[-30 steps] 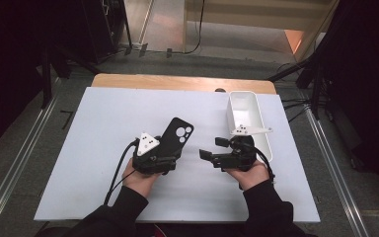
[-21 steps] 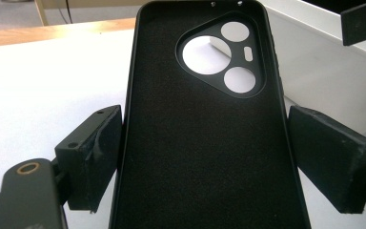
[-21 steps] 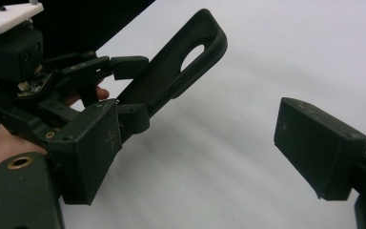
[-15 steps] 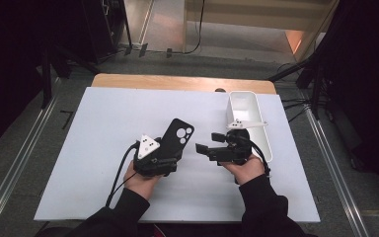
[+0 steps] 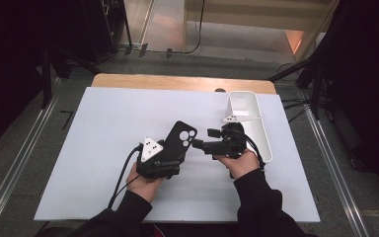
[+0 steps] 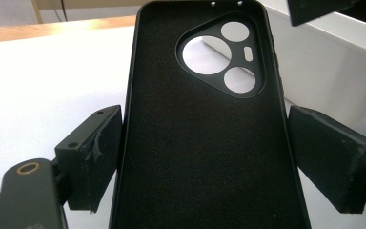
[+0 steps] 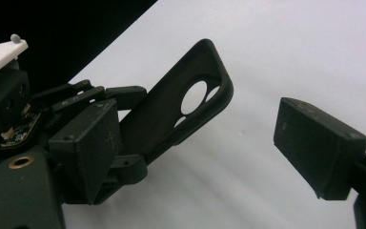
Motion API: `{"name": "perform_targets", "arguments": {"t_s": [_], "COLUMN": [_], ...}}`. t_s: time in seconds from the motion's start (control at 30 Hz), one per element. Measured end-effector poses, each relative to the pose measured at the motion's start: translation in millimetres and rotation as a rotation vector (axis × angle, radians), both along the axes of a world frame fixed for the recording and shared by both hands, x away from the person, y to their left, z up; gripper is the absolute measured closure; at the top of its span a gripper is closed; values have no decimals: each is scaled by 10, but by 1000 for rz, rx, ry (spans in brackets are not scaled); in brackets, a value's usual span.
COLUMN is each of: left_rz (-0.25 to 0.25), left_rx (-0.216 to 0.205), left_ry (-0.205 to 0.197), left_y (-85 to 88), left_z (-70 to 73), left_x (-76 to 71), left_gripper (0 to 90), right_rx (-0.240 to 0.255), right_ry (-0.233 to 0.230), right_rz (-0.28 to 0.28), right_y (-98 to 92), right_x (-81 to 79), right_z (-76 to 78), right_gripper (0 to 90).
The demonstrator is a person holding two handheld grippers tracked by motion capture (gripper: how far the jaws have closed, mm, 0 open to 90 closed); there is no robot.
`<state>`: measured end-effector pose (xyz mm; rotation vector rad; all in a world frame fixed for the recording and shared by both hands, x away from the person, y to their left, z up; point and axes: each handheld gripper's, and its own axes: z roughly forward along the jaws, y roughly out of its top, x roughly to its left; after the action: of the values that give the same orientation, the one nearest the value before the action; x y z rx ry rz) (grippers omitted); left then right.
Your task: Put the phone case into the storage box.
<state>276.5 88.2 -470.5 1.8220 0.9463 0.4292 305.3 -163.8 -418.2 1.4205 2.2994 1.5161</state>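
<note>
A lab or test bay is indicated, not a home. A white board (image 5: 103, 148) is laid over a wooden tabletop (image 5: 177, 82), whose wood is seen along the far edge. Metal rails (image 5: 22, 165) are run past the left and right edges. Dark stands (image 5: 44, 74) and floor cables (image 5: 197, 29) are seen beyond the far edge on bare concrete.

The left gripper (image 5: 170, 148) clamps the black phone case (image 5: 180, 140) by its long edges, the wide-jawed right gripper (image 5: 203, 139) just beside that case
</note>
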Motion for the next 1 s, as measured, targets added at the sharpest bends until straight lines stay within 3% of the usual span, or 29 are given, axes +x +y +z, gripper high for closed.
{"name": "perform_targets", "arguments": {"t_s": [0.17, 0.7, 1.0], "left_rz": [6, 6, 4], "left_rx": [-13, -25, -33], "left_ry": [17, 11, 8], "left_y": [11, -10, -15], "left_z": [-5, -2, -6], "left_x": [7, -17, -25], "left_gripper": [139, 138, 138], "right_rx": [-1, -4, 15], "right_ry": [6, 73, 110], "right_rz": [4, 9, -15], "right_y": [40, 169, 188], "right_x": [59, 247, 313], "right_z": [-22, -104, -142], "right_gripper": [171, 256, 373]}}
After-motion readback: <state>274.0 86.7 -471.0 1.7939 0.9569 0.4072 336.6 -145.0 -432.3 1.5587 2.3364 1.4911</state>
